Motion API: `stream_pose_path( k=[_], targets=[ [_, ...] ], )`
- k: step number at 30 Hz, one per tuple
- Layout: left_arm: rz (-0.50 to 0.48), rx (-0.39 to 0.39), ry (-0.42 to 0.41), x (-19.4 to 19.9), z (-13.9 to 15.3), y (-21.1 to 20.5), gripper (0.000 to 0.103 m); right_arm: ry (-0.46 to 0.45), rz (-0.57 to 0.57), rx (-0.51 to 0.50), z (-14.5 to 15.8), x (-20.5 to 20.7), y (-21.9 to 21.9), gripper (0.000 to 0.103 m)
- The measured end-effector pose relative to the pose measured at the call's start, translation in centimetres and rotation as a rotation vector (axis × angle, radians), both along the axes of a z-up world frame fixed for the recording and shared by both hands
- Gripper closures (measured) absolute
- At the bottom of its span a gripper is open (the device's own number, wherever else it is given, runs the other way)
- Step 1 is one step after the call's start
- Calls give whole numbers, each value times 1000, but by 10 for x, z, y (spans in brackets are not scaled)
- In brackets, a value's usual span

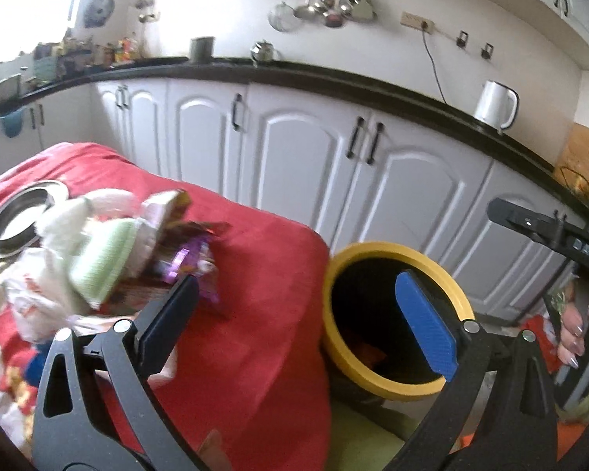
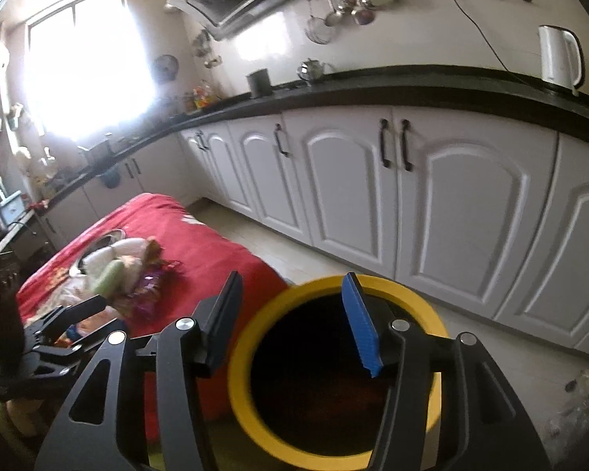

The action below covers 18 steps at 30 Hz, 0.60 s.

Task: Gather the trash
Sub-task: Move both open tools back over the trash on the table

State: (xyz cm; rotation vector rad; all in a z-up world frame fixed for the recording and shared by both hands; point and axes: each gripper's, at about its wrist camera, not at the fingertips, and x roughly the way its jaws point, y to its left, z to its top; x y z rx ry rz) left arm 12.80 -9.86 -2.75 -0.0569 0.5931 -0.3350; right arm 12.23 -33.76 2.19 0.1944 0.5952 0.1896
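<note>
From the left wrist view, the left gripper [image 1: 294,314] has its tongs spread wide with nothing between them, held over the edge of the red-covered table [image 1: 255,294] and the yellow-rimmed bin [image 1: 333,274] just beside it. A pile of trash [image 1: 110,251], wrappers and crumpled bits, lies on the cloth near a steel plate [image 1: 4,235].

From the right wrist view, the right gripper [image 2: 290,322] hangs above the bin [image 2: 239,353], tongs apart and empty; the trash [image 2: 137,274] sits on the table to the left
</note>
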Motion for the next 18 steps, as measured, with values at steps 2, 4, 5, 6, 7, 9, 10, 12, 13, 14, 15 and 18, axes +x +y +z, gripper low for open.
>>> stream_pose_path(
  k=[2, 4, 5, 6, 7, 9, 10, 12, 13, 14, 15, 18],
  targets=[
    [22, -6, -16, -2, 4, 9, 11, -9, 15, 5, 5, -2, 9, 51],
    [40, -16, -26, -3, 8, 17, 11, -18, 31, 4, 9, -5, 19, 51],
    [50, -23, -31, -3, 10, 22, 11, -20, 39, 4, 11, -5, 24, 50],
    [58, -27, -34, -4, 11, 26, 11, -22, 47, 4, 12, -6, 28, 50],
    [68, -33, -40, -4, 13, 30, 11, -23, 53, 4, 13, -7, 33, 50],
    [82, -40, -49, -6, 14, 36, 11, -21, 72, 7, 13, -8, 42, 49],
    [94, -42, -56, -7, 16, 40, 11, -21, 81, 5, 13, -8, 47, 49],
    [109, -44, -65, -8, 18, 46, 11, -17, 99, -2, 13, -9, 55, 49],
    [117, -47, -68, -9, 18, 50, 11, -13, 115, -6, 13, -9, 62, 49],
    [127, -52, -71, -10, 19, 55, 11, -13, 123, -8, 12, -11, 65, 49],
    [134, -57, -73, -10, 19, 58, 11, -11, 135, -11, 12, -11, 70, 49],
    [159, -68, -76, -10, 20, 69, 11, -11, 174, -23, 11, -13, 88, 48]
  ],
)
